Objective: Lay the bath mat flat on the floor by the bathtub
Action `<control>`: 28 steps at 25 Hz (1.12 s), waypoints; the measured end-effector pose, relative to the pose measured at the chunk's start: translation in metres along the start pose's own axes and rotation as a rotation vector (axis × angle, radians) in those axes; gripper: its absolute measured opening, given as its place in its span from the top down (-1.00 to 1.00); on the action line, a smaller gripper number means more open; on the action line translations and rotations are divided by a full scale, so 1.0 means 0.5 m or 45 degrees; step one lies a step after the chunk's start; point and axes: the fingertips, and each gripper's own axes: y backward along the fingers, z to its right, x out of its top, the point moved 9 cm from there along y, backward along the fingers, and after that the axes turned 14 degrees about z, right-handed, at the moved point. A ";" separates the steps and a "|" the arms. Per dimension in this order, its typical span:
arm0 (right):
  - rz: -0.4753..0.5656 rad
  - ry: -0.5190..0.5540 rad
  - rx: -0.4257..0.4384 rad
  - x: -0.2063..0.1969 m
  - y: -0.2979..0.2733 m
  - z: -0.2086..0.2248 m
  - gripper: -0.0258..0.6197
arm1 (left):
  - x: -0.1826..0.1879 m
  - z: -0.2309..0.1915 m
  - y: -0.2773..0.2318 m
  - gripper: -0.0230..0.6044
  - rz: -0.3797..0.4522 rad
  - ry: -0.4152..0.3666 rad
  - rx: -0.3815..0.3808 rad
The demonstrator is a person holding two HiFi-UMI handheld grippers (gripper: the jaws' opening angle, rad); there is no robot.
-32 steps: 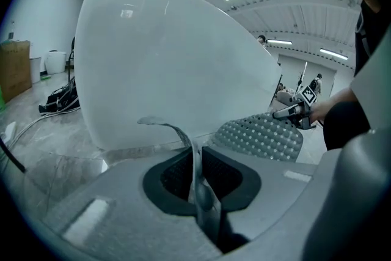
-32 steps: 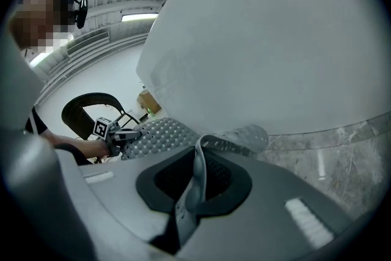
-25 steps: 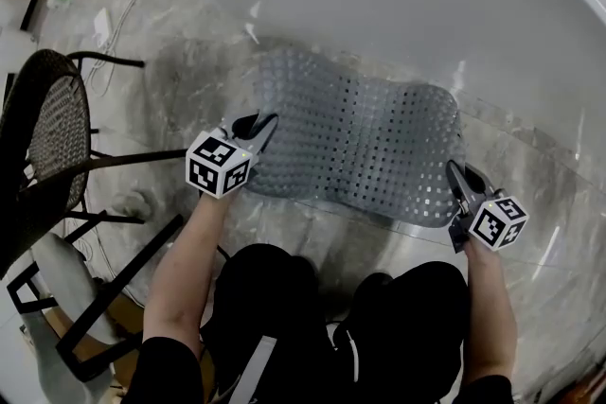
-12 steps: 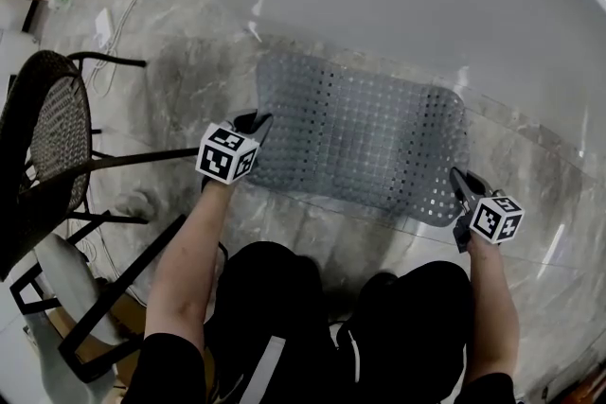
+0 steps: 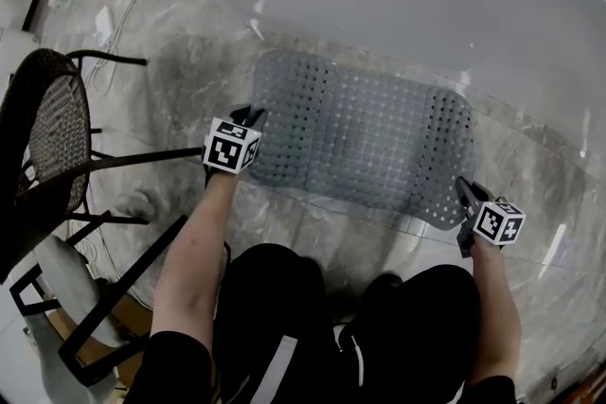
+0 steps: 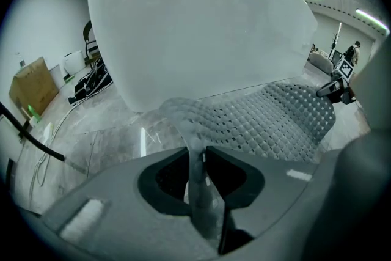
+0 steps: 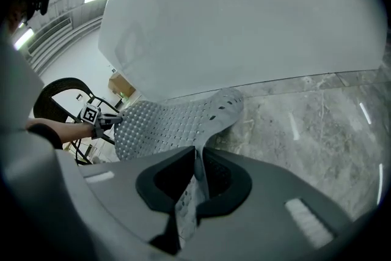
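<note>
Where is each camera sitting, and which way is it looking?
Head view: on the person's head, looking steeply down at the grey perforated rubber bath mat beside the white bathtub; both forearms show.
Left gripper view: rides the left gripper, looking along jaws shut on the mat's corner, toward the tub.
Right gripper view: rides the right gripper, jaws shut on the other corner, facing the tub.
Shared: each gripper view shows the opposite gripper across the mat.

The grey marbled floor (image 5: 189, 71) carries a grey perforated bath mat (image 5: 360, 132) at the centre of the frame, just beside the white bathtub (image 5: 398, 5) that fills the top. A black chair (image 5: 57, 137) stands at the left, and white cables (image 5: 133, 0) trail at the upper left.
</note>
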 end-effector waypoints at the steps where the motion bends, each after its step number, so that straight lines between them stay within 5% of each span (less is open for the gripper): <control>1: -0.003 -0.005 -0.004 -0.003 0.001 0.002 0.86 | -0.006 -0.002 -0.001 0.65 -0.015 -0.014 0.017; 7: -0.007 -0.016 -0.030 -0.016 0.013 0.016 0.86 | -0.007 -0.035 0.010 0.61 -0.031 -0.115 0.170; 19: -0.046 0.020 -0.073 -0.020 -0.004 0.040 0.85 | -0.016 -0.012 0.027 0.67 0.041 -0.074 0.098; 26: -0.128 0.475 0.150 0.001 -0.061 -0.076 0.76 | -0.011 0.001 0.024 0.78 0.044 -0.071 0.027; 28: -0.192 0.502 0.105 0.001 -0.062 -0.060 0.73 | -0.007 0.002 0.026 0.78 0.061 -0.073 0.017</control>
